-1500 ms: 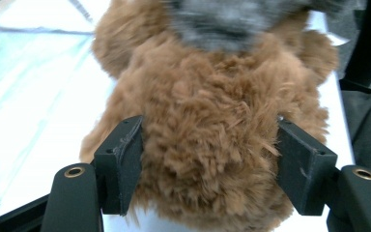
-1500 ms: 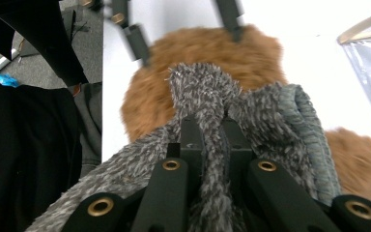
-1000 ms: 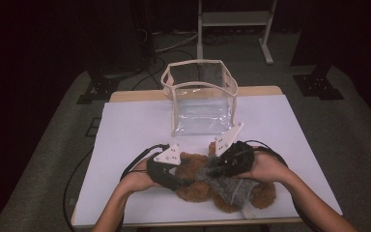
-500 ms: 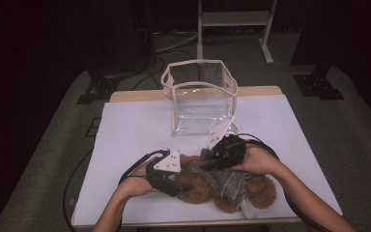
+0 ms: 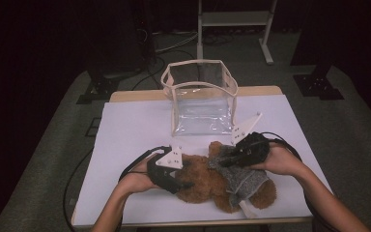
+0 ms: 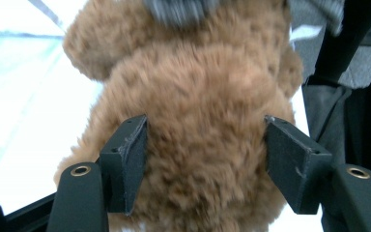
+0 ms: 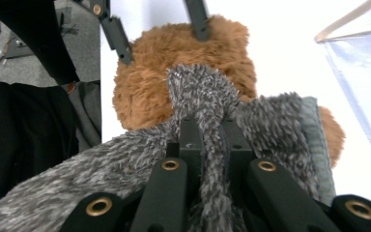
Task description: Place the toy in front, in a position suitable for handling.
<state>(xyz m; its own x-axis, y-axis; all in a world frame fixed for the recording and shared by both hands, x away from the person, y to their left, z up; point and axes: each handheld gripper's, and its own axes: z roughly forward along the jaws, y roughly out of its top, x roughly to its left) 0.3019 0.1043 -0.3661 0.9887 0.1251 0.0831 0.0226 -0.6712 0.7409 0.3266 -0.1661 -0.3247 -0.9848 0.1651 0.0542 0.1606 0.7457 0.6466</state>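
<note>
On the near half of the white table (image 5: 125,130), toward the left: left gripper (image 5: 186,180), held in the person's left hand (image 5: 137,178), lying low and pointing right into the brown teddy bear (image 5: 205,181). Seen along its own jaws, left gripper (image 6: 203,162) spread wide, one black jaw at each flank of the teddy bear (image 6: 198,121), fur bulging between and pressing against both inner faces; jaws apart, not clamped down. Middle of the near edge: bear lying on the table, dressed in a grey knitted sweater (image 5: 244,176) over its right-hand part, brown fur bare toward the left. Behind it, farther up the table: clear plastic bag (image 5: 200,104) with a pale trim, standing upright with its mouth open, well apart from the bear. Right of centre: right gripper (image 5: 229,159), held in the right hand (image 5: 280,162), angled left and down onto the sweater. From its own camera, right gripper (image 7: 211,140) pinched shut on a raised fold of the grey sweater (image 7: 207,101), fabric squeezed between the two jaws, brown fur showing beyond it.
</note>
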